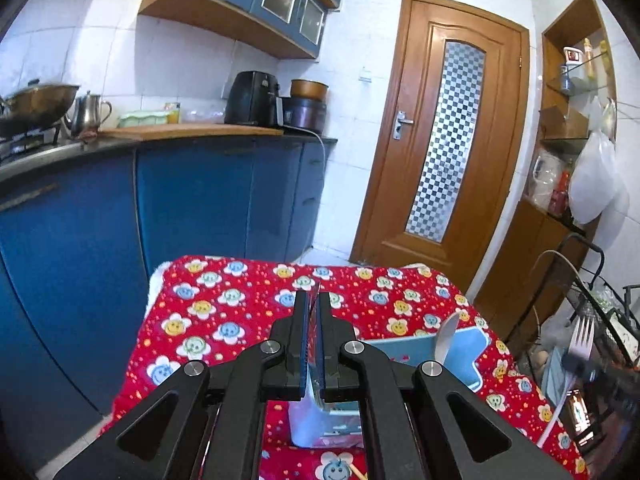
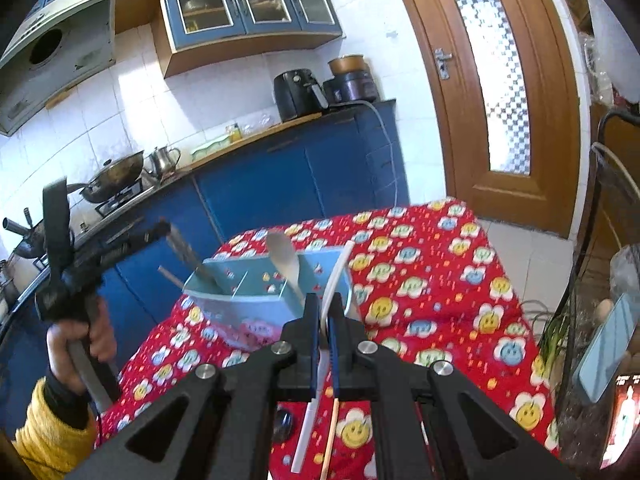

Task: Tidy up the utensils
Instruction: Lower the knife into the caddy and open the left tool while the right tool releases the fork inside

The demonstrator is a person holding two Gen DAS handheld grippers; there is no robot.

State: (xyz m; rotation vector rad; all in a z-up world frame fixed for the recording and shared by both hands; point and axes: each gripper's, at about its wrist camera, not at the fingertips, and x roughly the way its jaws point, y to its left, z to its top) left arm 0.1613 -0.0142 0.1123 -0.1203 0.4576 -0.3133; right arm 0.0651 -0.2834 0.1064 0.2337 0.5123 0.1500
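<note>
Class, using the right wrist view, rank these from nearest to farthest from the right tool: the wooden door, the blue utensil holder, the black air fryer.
1. Blue utensil holder: just ahead of the right tool, on the red floral cloth.
2. Black air fryer: on the counter across the kitchen.
3. Wooden door: far right; nearly level with the fryer, so this order is uncertain.

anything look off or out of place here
Nothing is spilled or broken. Two loose utensils lie on the red cloth beside the blue holder, not inside it; the spoon inside leans askew.
</note>
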